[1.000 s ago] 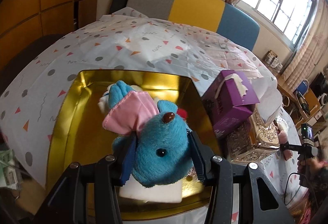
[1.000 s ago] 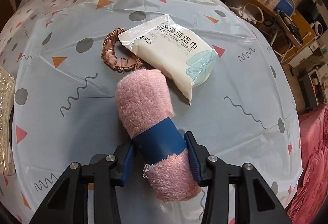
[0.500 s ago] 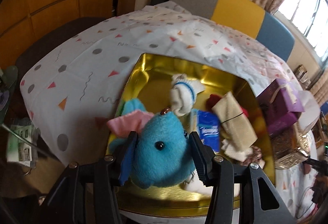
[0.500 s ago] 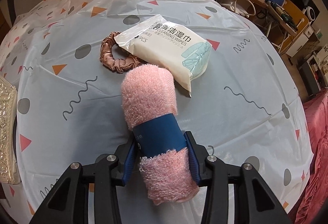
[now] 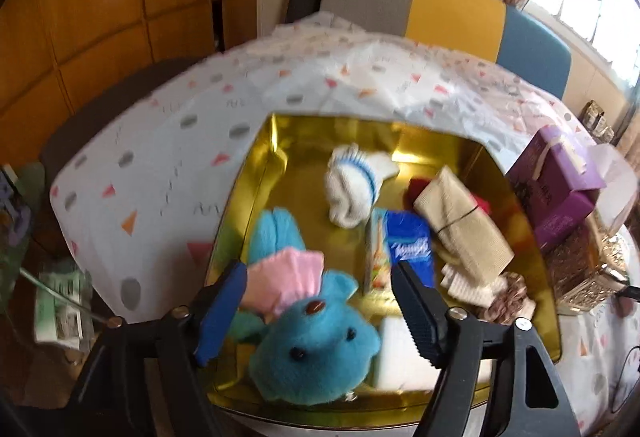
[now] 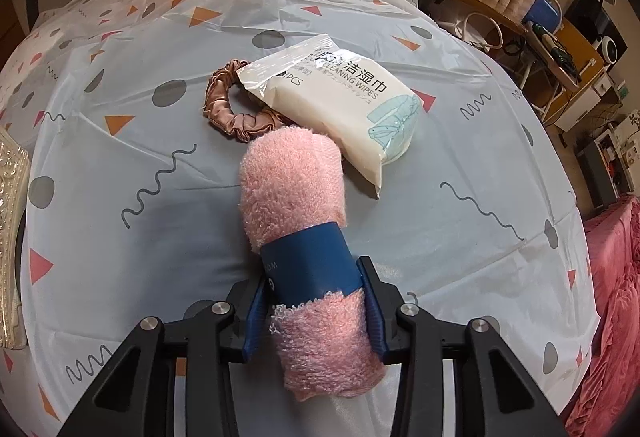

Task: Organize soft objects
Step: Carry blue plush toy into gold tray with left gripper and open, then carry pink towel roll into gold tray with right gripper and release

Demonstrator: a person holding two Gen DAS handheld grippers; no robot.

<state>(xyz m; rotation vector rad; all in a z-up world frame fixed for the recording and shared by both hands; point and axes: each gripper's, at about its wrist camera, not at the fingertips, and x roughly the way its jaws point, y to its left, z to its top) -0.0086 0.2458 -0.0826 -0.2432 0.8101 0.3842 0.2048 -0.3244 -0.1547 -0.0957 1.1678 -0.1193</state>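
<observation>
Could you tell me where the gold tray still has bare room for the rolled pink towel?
The gold tray is bare along its far-left corner, between its left wall, the white sock and the blue plush toy. The right half is crowded: tissue pack, beige cloth bundle, scrunchie. The pink towel sits in the right hand-held gripper.

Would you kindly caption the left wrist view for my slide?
Left gripper jaws opening, releasing the blue plush mouse into the gold tray.

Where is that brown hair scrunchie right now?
In the right wrist view, the scrunchie lies on the tablecloth, partly tucked under the wipes pack, just beyond the rolled pink towel.
</observation>
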